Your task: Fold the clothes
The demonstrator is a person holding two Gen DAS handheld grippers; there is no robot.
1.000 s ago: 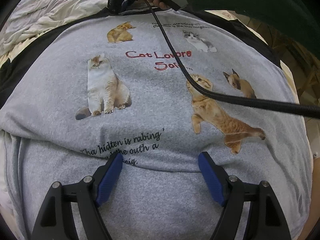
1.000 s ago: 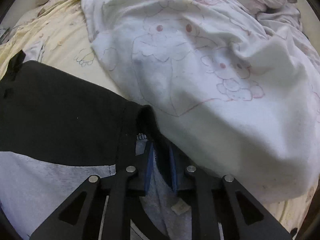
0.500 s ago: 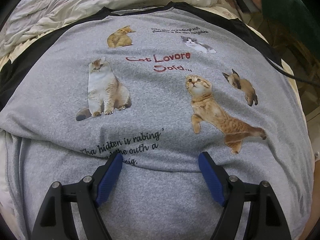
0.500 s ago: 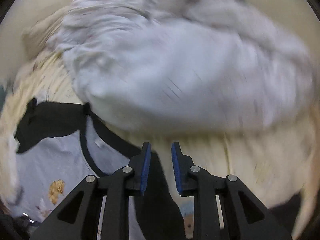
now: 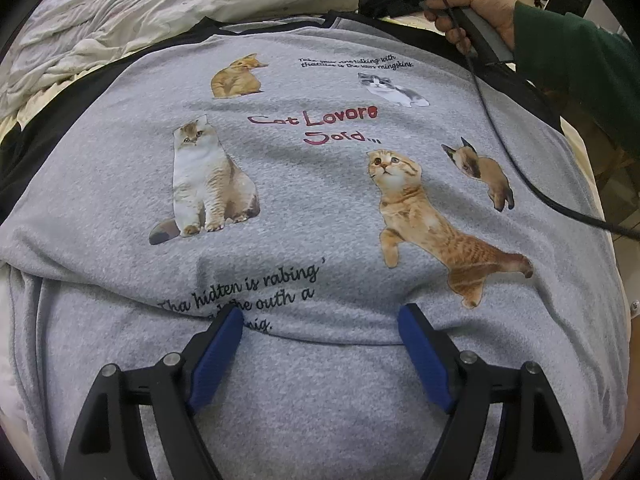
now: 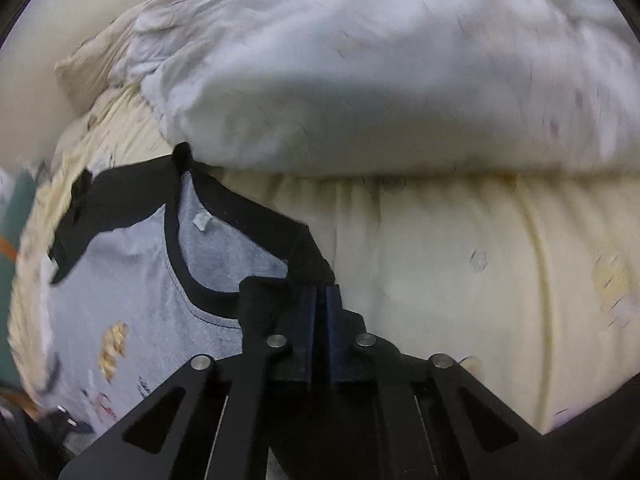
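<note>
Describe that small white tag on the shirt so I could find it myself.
Start at the cream bed sheet, where the grey shirt with black sleeves lies spread. Follow its black collar round the neck opening. The tag sits just inside the back of the collar, the only white scrap on the grey cloth there.

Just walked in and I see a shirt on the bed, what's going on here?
A person is folding a grey cat-print T-shirt spread on a bed. The right gripper is shut on the shirt's black shoulder beside the collar. The left gripper hovers open over the lower front, where a fold already runs across. A white duvet lies bunched behind.
</note>
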